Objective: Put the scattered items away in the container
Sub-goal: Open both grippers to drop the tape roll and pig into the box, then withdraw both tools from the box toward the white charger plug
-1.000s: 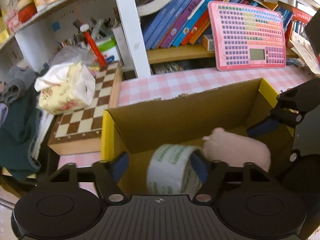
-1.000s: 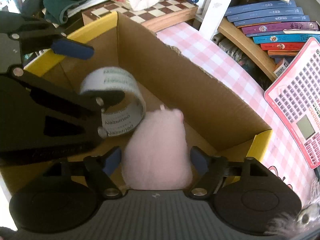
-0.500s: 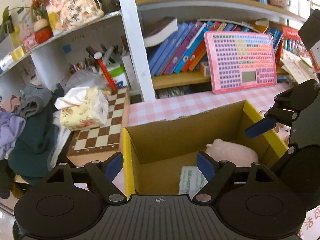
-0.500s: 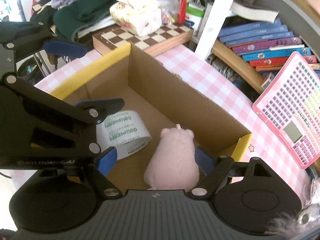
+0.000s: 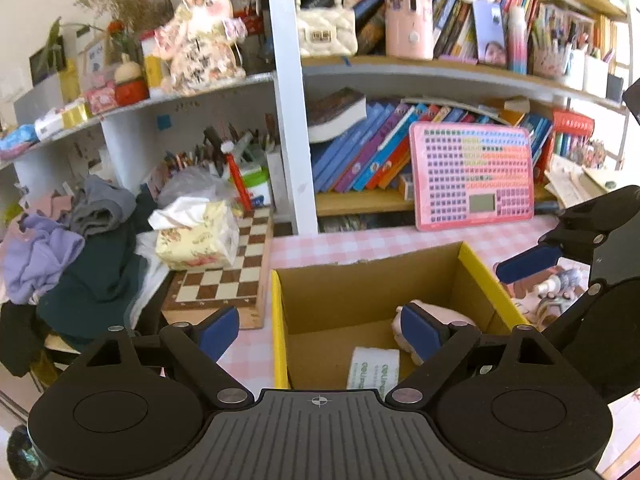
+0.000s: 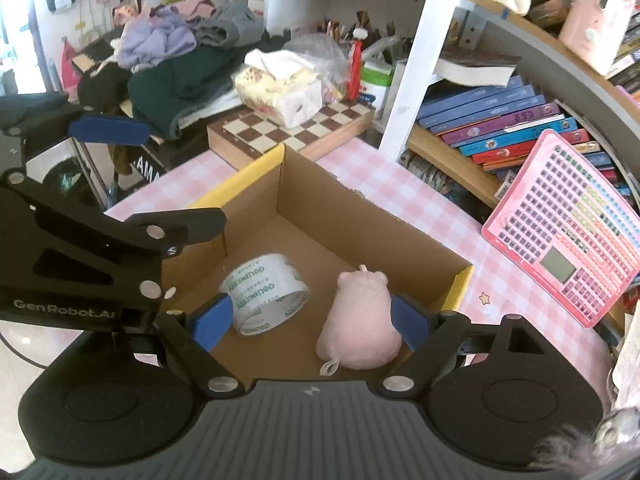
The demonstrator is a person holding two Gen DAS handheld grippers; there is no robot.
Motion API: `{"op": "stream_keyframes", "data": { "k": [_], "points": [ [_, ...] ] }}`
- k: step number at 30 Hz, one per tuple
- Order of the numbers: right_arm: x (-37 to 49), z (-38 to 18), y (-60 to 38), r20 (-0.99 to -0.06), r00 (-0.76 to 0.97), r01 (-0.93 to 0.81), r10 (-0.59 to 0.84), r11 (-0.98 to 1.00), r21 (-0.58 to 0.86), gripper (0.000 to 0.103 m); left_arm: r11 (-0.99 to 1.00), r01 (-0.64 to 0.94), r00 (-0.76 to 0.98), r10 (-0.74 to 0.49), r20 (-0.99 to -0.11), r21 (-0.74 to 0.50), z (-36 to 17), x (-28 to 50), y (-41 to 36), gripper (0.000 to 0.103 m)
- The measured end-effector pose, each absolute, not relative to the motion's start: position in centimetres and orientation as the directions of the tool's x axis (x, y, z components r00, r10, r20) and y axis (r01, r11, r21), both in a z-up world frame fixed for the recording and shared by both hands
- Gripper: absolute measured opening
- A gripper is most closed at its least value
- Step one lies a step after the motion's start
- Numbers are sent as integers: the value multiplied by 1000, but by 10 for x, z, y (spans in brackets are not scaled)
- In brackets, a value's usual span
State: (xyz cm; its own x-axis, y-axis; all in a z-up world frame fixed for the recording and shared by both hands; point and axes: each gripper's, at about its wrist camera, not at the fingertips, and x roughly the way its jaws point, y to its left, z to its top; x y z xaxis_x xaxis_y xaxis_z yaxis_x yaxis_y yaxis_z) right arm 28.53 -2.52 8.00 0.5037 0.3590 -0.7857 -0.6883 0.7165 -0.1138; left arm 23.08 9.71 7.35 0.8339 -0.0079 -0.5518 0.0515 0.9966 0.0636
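Since the earlier frame my left tool (image 5: 320,330) dropped the tape roll (image 6: 266,294) and is spreading empty; it lies lower centre in the cardboard box (image 6: 360,220) beside a pink plush (image 6: 360,320), seemingly touching neither wall. My right tool (image 6: 308,320) gapes empty.

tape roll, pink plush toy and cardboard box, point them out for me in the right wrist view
tape roll (image 6: 266,294): right wrist view, on its printed outer band
pink plush toy (image 6: 360,320): right wrist view, on the middle of its back
cardboard box (image 6: 352,224): right wrist view, on its bare inner far wall
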Motion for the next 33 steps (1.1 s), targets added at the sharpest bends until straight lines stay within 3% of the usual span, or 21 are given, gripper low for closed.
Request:
{"op": "stream_keyframes", "data": {
  "k": [11, 15, 25, 33],
  "points": [
    [240, 90, -44, -761, 527, -657, 379, 750, -81, 86, 993, 99, 868, -51, -494, 71, 87, 185, 87, 92],
    [228, 90, -55, -760, 528, -639, 380, 767, -61, 86, 992, 113, 873, -68, -483, 64, 91, 172, 87, 97],
    [194, 76, -81, -770, 521, -611, 369, 791, -35, 86, 991, 127, 825, -77, -560, 51, 70, 138, 82, 97],
    [160, 67, -102, -717, 614, -531, 330, 845, -66, 86, 992, 121, 799, -77, -596, 34, 59, 105, 81, 97]
  ]
}}
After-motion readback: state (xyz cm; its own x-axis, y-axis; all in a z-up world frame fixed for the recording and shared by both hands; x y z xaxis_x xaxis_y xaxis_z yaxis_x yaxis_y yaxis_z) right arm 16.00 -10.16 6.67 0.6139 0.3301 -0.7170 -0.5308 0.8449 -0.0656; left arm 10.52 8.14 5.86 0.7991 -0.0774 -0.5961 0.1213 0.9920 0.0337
